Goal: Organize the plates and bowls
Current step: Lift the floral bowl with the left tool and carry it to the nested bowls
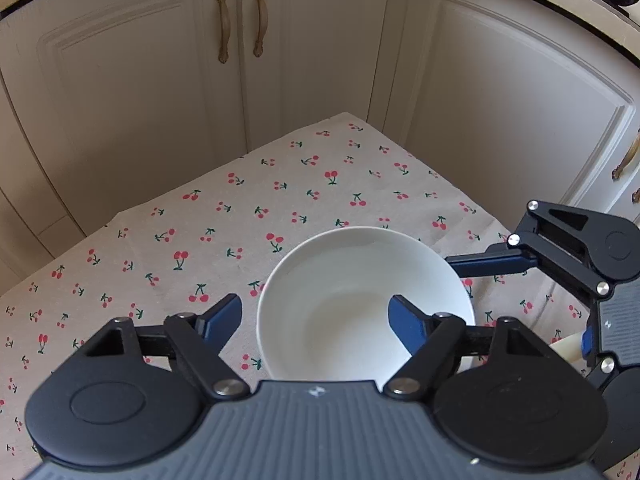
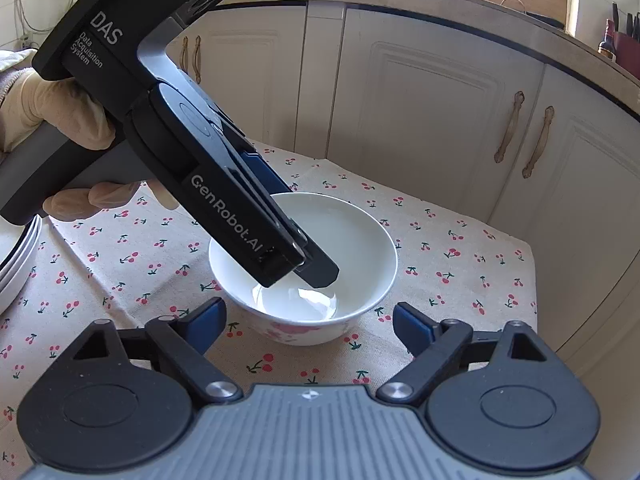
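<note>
White bowl [image 2: 352, 240], pink flowers outside, upright on cherry-print table [image 2: 460, 280]; left tongs [image 1: 316, 312] part-open astride rim, right tongs [image 2: 310, 322] part-open, empty.

"DAS Data Acquisition System" and "GenRobot.AI" on the left gripper [image 2: 320, 276]

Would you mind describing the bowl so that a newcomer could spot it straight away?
Find the cherry-print tablecloth in front of the cream cabinets. The bowl stands near its middle, with the left gripper reaching into it. It is deep and white with a pink floral print outside, unlike the flat stacked plates at the cloth's edge.
</note>
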